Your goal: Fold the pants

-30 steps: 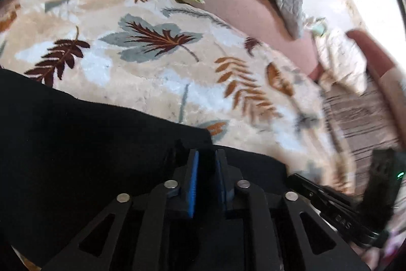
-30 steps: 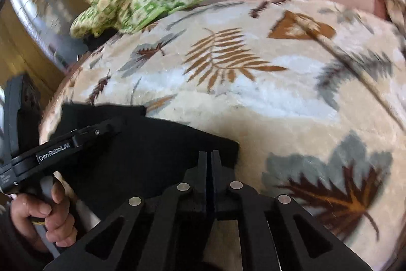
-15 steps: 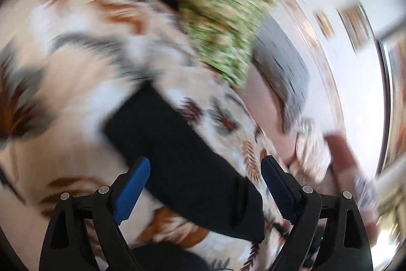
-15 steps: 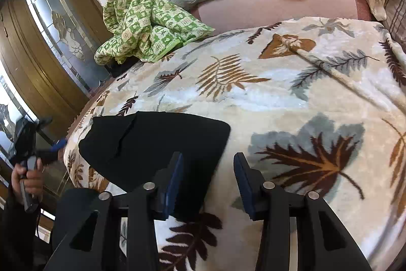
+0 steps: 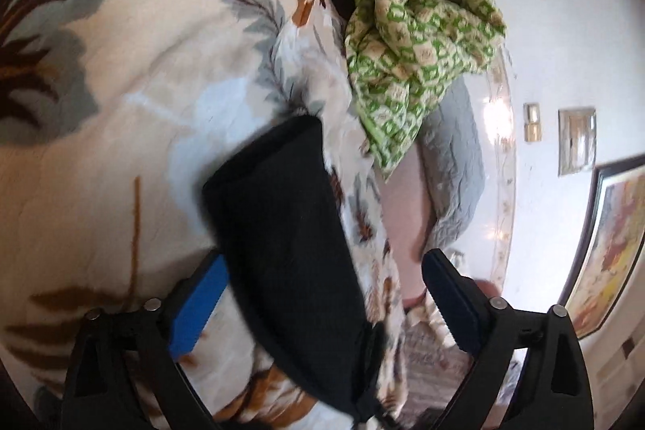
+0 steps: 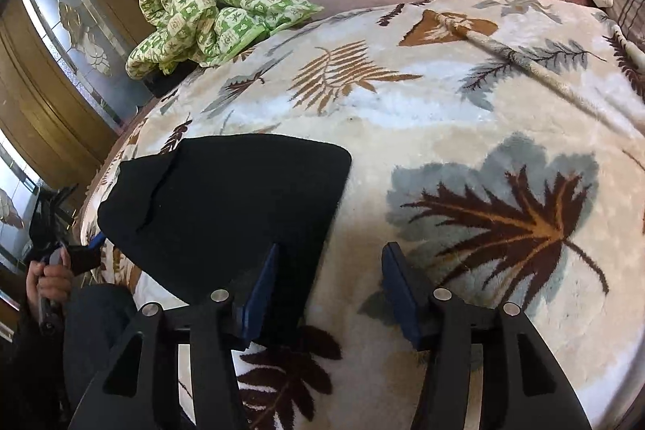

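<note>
One framed picture (image 5: 604, 252), left view only

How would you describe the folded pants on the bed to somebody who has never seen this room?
Start from the bed, covered by a cream blanket printed with brown and grey leaves. Near its left edge, below the crumpled green checked cloth, lie the pants, folded into a flat block. They are the only plain black thing on the patterned blanket.

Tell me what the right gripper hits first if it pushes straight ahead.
Probably the leaf-print blanket: the open right gripper points across it, with the folded black pants just left of its line. Depth is uncertain.
</note>
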